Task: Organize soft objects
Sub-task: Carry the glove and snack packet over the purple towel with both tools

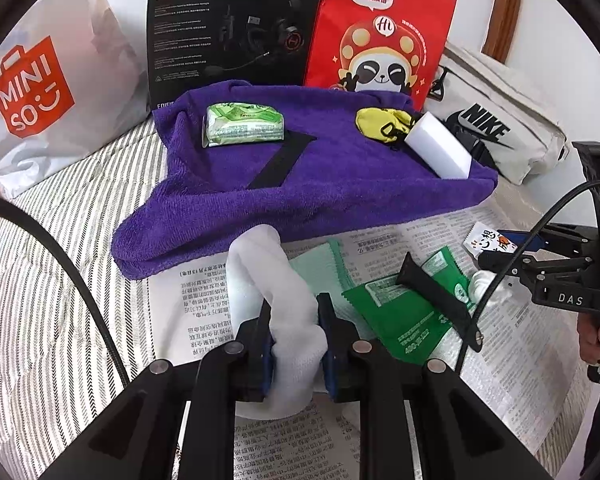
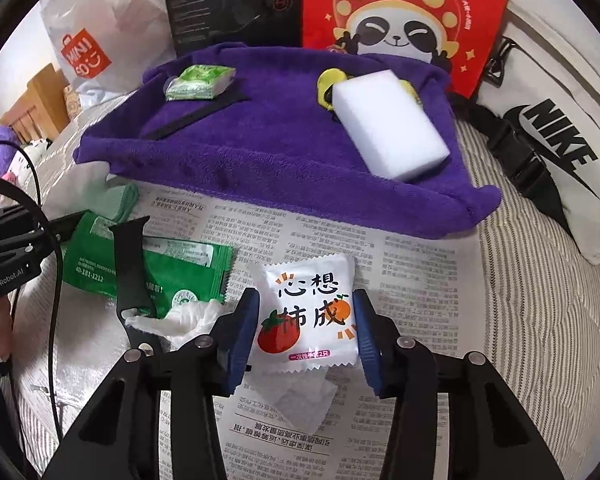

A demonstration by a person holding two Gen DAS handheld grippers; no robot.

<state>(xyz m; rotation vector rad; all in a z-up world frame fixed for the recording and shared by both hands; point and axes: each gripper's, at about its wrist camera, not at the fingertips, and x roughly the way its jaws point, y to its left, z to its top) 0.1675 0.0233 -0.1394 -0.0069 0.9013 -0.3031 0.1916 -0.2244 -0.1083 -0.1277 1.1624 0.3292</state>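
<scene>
Soft things are lying spread over a bed: a purple towel (image 1: 300, 168) is carrying a white sponge (image 2: 388, 124) and a green tissue pack (image 1: 244, 124), and a newspaper (image 2: 412, 280) is lying in front of it. The left gripper (image 1: 296, 344) is pinching a white sock (image 1: 284, 304) above the newspaper. The right gripper (image 2: 306, 340) is straddling a small white packet (image 2: 308, 316) on the paper, its fingers half open and not clearly pressing it.
</scene>
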